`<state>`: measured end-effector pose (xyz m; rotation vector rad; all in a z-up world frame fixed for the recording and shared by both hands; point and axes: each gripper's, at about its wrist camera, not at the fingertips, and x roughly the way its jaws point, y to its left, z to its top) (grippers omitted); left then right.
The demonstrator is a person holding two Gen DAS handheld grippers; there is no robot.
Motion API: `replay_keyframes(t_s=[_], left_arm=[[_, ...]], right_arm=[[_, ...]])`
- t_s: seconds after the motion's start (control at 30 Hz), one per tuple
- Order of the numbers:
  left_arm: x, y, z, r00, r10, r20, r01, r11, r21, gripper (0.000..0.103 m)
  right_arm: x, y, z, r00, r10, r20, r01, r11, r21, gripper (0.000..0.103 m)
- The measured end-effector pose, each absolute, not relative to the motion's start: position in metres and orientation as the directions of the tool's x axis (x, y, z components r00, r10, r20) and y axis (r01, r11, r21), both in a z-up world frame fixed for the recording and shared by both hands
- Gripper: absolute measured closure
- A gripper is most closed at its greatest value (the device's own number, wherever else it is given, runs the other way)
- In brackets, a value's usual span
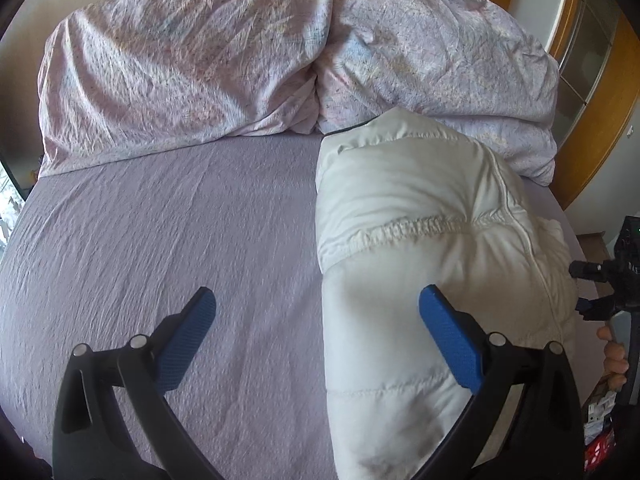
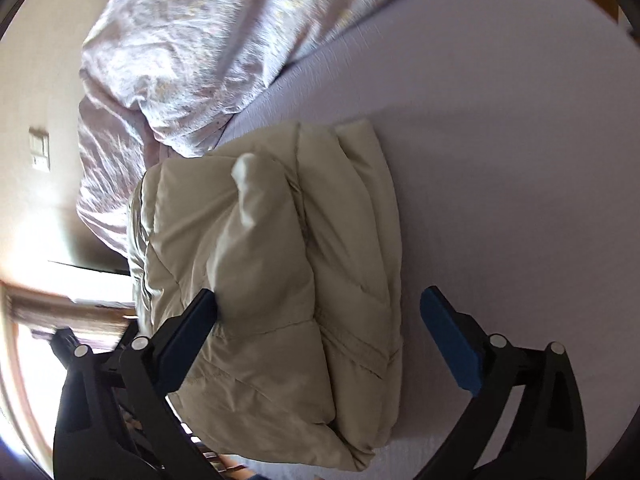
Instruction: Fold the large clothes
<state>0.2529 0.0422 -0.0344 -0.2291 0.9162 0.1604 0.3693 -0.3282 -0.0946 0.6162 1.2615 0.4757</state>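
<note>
A white puffy quilted jacket [image 1: 432, 240] lies folded in a thick bundle on the right side of a bed with a lilac sheet [image 1: 180, 240]. My left gripper [image 1: 318, 300] is open and empty, its left finger over the bare sheet, its right finger [image 1: 448, 336] over the jacket's near part. In the right wrist view the jacket [image 2: 280, 260] looks cream and lies as a stacked bundle. My right gripper [image 2: 318, 300] is open and empty above it, the left finger [image 2: 192, 328] at the jacket's side, the right finger over the sheet [image 2: 500, 160].
Two crumpled pink patterned pillows or duvets [image 1: 192, 68] [image 1: 432, 52] lie across the head of the bed, also in the right wrist view [image 2: 192, 48]. A wooden bed frame [image 1: 600, 152] curves on the right. The other gripper and a hand [image 1: 612, 344] show at the right edge.
</note>
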Motion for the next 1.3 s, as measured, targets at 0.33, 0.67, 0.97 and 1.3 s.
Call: replay_keyframes(t_s=[0.33, 0.67, 0.97, 1.3], left_arm=[[0.249, 0.044, -0.030, 0.592, -0.010, -0.806, -0.180, 0.973, -0.144, 0.002], [0.250, 0.051, -0.030, 0.583, -0.027, -0.812, -0.162, 0.976, -0.149, 0.002], [0.255, 0.053, -0.030, 0.580, -0.065, -0.812, -0.132, 0.976, -0.173, 0.002], [0.272, 0.048, -0.036, 0.567, -0.121, -0.815, -0.106, 0.970, -0.217, 0.002]], right_arm=[[0.380, -0.316, -0.116, 0.155, 0.722, -0.674, 0.056, 0.675, 0.736, 0.001], [0.381, -0.311, -0.122, 0.133, 0.713, -0.688, 0.045, 0.689, 0.723, 0.001], [0.379, -0.318, -0.126, 0.104, 0.757, -0.645, 0.039, 0.645, 0.763, 0.001], [0.389, -0.297, -0.125, 0.067, 0.733, -0.677, 0.015, 0.678, 0.735, 0.001]])
